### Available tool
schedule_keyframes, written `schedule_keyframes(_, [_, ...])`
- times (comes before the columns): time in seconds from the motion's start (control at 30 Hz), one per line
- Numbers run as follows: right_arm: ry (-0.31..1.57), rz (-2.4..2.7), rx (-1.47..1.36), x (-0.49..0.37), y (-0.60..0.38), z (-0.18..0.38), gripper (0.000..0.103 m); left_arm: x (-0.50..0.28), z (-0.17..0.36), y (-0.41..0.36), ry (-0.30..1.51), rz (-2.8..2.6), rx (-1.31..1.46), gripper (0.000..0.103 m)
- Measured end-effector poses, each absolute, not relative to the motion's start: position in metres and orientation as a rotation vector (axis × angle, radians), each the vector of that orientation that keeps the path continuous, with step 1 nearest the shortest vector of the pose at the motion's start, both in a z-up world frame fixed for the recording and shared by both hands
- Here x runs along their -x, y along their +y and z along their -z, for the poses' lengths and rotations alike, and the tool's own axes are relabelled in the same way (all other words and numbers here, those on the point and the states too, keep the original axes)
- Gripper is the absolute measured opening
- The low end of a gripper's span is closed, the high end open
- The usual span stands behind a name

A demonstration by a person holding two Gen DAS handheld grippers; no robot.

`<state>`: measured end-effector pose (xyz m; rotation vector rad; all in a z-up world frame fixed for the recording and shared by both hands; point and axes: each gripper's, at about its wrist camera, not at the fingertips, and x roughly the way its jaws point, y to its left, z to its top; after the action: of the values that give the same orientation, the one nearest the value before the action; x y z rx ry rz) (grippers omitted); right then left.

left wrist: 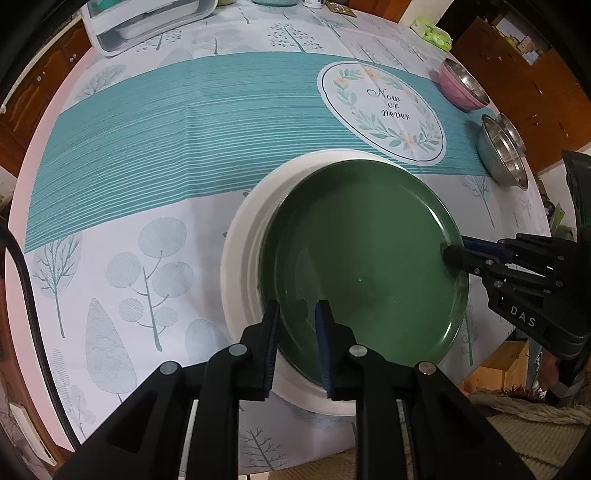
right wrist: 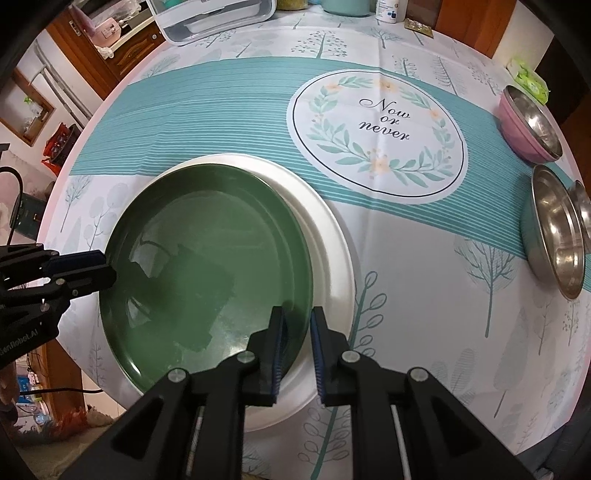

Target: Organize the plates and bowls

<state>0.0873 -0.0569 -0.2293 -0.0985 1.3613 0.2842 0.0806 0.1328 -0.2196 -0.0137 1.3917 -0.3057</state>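
A dark green plate lies on a stack of white plates near the front edge of the table. My left gripper straddles the green plate's near rim, one finger outside and one inside, with a visible gap and the pads off the rim. My right gripper straddles the opposite rim the same way, slightly open. Each gripper shows in the other's view, the right gripper and the left gripper both at the plate's edge.
A pink bowl with a steel inside and nested steel bowls sit at the right edge. A white dish rack stands at the back. The patterned tablecloth covers the round table.
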Motion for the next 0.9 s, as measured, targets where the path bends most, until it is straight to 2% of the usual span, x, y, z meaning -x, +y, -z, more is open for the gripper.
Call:
schedule_keyframes(0.17, [1.338, -0.298, 0.087, -0.086, -0.058, 0.223, 0.022, -0.08, 0.215, 0.135, 1.38, 0.301, 0.018, 0.019])
schedule_keyframes(0.27, [1.317, -0.297, 0.079, -0.087, -0.06, 0.217, 0.028, -0.078, 0.212, 0.135, 1.368, 0.296, 0.009, 0.025])
schedule_keyframes(0.33, [1.309, -0.297, 0.075, -0.087, -0.061, 0.214, 0.028, -0.078, 0.209, 0.135, 1.359, 0.297, 0.008, 0.029])
schedule_keyframes(0.67, [1.295, -0.298, 0.035, -0.078, -0.066, 0.203, 0.028, -0.072, 0.191, 0.128, 1.321, 0.326, -0.003, 0.032])
schedule_keyframes(0.7, [1.29, -0.297, 0.031, -0.077, -0.066, 0.201, 0.028, -0.072, 0.19, 0.125, 1.318, 0.33, -0.004, 0.035])
schedule_keyframes(0.83, [1.265, -0.289, 0.011, -0.07, -0.069, 0.191, 0.028, -0.066, 0.174, 0.115, 1.273, 0.355, -0.024, 0.058])
schedule_keyframes(0.9, [1.249, -0.279, -0.003, -0.065, -0.072, 0.184, 0.028, -0.063, 0.164, 0.108, 1.243, 0.375, -0.049, 0.063])
